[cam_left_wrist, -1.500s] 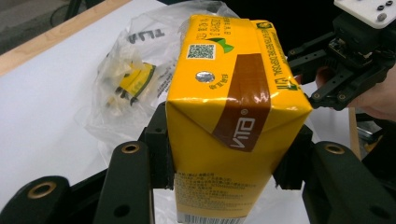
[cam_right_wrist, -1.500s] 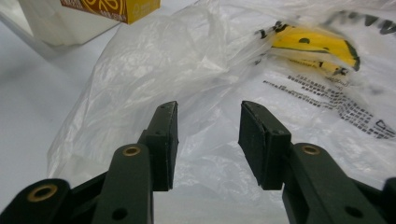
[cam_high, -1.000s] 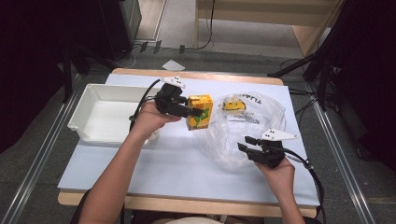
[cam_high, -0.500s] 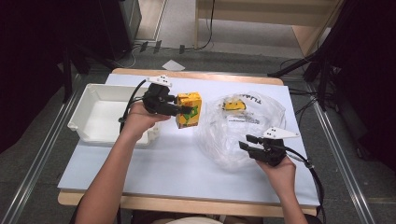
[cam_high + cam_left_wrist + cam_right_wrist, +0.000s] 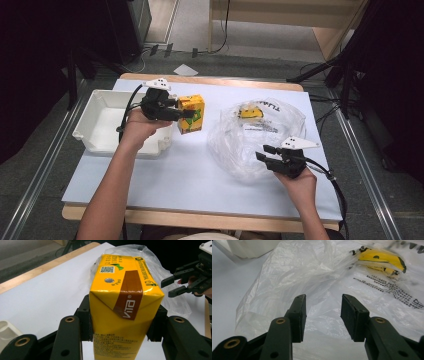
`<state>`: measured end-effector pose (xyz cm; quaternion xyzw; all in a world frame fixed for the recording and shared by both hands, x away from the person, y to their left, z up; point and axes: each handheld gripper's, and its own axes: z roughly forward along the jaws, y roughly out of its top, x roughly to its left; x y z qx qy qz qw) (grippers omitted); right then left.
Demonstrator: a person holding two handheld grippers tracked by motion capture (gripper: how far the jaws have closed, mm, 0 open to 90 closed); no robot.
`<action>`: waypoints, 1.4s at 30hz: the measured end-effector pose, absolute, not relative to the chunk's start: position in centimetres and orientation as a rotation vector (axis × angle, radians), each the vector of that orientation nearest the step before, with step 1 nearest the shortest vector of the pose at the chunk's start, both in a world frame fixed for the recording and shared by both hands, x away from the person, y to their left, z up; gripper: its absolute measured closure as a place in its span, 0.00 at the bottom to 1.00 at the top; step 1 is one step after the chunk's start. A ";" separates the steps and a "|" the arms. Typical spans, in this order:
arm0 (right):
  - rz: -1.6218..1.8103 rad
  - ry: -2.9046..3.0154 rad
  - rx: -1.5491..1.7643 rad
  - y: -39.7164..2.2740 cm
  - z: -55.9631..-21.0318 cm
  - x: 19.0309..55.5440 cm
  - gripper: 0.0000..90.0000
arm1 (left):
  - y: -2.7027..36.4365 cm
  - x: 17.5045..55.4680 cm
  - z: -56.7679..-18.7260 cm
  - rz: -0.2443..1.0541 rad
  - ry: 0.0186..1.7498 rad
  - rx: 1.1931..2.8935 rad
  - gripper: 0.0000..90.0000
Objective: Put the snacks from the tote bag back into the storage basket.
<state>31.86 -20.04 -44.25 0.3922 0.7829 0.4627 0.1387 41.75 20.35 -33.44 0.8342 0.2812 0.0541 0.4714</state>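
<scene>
We note the left tongs (image 5: 122, 325) clamp the stiff, slick juice carton (image 5: 123, 302) by its flat sides, bin (image 5: 95, 127) at nine o'clock; right tongs (image 5: 323, 315) gape empty over the limp bag (image 5: 312, 277).

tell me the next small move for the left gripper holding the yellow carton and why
Probably carry it further left over the white bin and lower it in. The left gripper is shut on the yellow carton, held just beside the bin's right wall, while the right gripper waits open at the plastic bag.
</scene>
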 end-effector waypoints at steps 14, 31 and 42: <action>1.333 2.275 1.131 -20.0 -44.3 31.8 0.63 | 21.8 42.0 -33.3 0.161 0.734 2.036 0.59; 1.320 2.288 1.131 -19.9 -44.5 31.9 0.64 | 24.0 41.8 -32.3 0.197 0.787 2.008 0.58; 1.322 2.289 1.131 -20.0 -44.5 31.9 0.64 | 25.8 42.1 -32.4 0.224 0.833 1.963 0.58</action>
